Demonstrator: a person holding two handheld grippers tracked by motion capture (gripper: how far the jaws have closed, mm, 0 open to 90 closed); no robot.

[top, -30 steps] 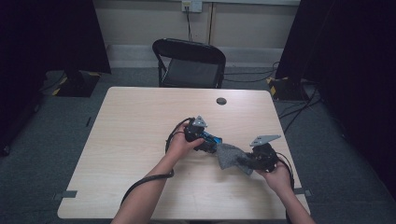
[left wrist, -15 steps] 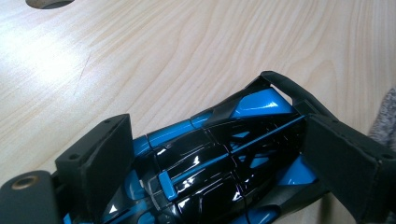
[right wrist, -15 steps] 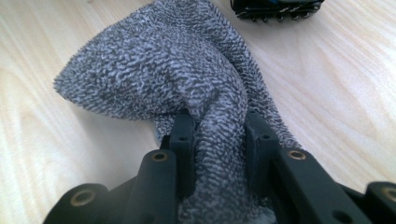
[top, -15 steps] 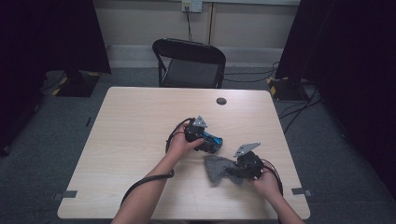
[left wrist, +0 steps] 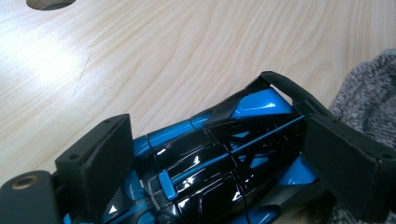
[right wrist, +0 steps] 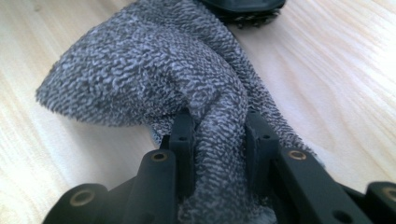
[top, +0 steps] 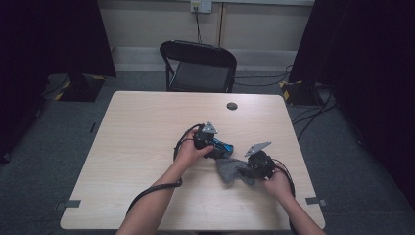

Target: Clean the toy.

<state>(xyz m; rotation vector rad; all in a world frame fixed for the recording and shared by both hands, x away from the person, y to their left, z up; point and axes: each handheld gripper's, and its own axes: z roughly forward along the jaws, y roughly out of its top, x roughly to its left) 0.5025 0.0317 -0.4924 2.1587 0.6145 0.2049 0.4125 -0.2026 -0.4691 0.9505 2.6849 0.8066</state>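
Observation:
A glossy blue and black toy car [left wrist: 219, 149] lies lengthwise between the jaws of my left gripper [left wrist: 224, 154], which is shut on its two sides. In the high view that left gripper [top: 220, 147] holds the car [top: 224, 147] low over the middle of the table. My right gripper [right wrist: 219, 135] is shut on a bunched grey terry cloth [right wrist: 154, 65], whose free end rests on the wood. From above, the cloth [top: 231, 169] lies just below the car, with the right gripper [top: 247, 172] at its right side.
The light wooden table [top: 137, 142] has a round cable hole [top: 232, 105] near its far edge. A black folding chair [top: 198, 66] stands behind the table. Cables trail from both grippers across the near part of the tabletop.
My right gripper has carried the grey cloth leftward and toward the near edge, lower onto the table. The left gripper and the car have stayed put.

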